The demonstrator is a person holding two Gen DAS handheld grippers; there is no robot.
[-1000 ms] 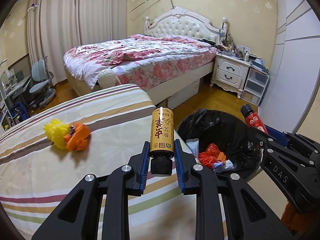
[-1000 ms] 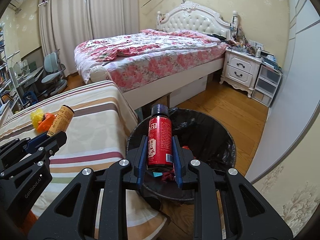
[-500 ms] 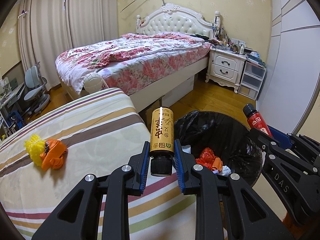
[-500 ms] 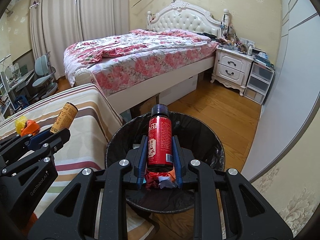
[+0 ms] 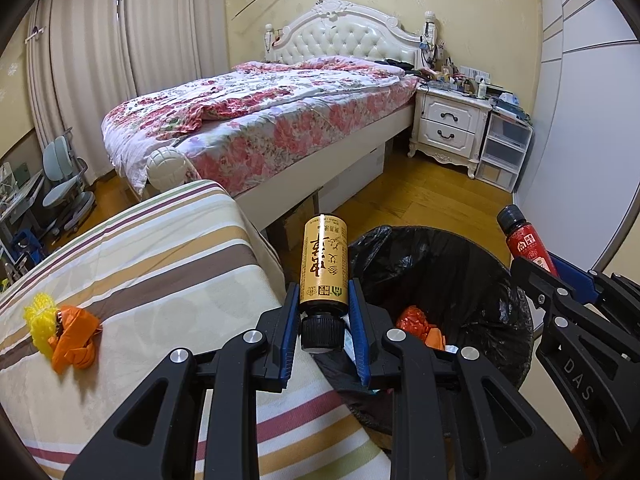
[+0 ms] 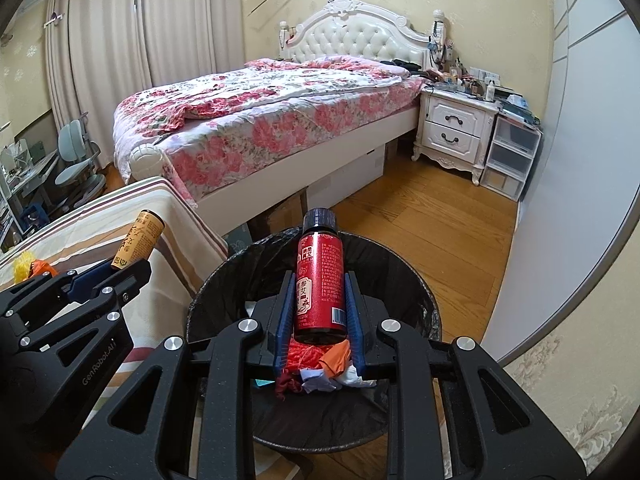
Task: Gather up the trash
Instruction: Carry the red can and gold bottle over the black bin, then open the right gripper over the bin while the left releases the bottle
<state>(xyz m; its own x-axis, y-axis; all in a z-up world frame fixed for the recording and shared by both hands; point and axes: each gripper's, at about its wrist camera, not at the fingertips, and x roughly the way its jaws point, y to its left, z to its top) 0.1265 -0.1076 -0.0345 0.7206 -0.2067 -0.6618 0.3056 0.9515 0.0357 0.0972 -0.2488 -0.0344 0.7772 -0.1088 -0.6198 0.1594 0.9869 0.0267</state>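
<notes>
**Two bottles at the bin**

The left tongs (image 5: 324, 316) grip a gold bottle (image 5: 323, 264) cap-end inward, over the edge of the striped tabletop (image 5: 160, 264) beside the black-lined bin (image 5: 472, 280). The right tongs (image 6: 320, 312) clamp a red bottle (image 6: 320, 284) directly above the bin's opening, where crumpled scraps (image 6: 320, 368) lie. An orange-and-yellow wad (image 5: 60, 328) sits on the tabletop, well apart.

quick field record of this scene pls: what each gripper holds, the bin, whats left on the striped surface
left gripper: shut on gold bottle, cap toward camera
right gripper: shut on red bottle, cap pointing away, over the bin
trash bin: black liner, orange and white scraps inside
striped cover: yellow and orange wad lies on it
</notes>
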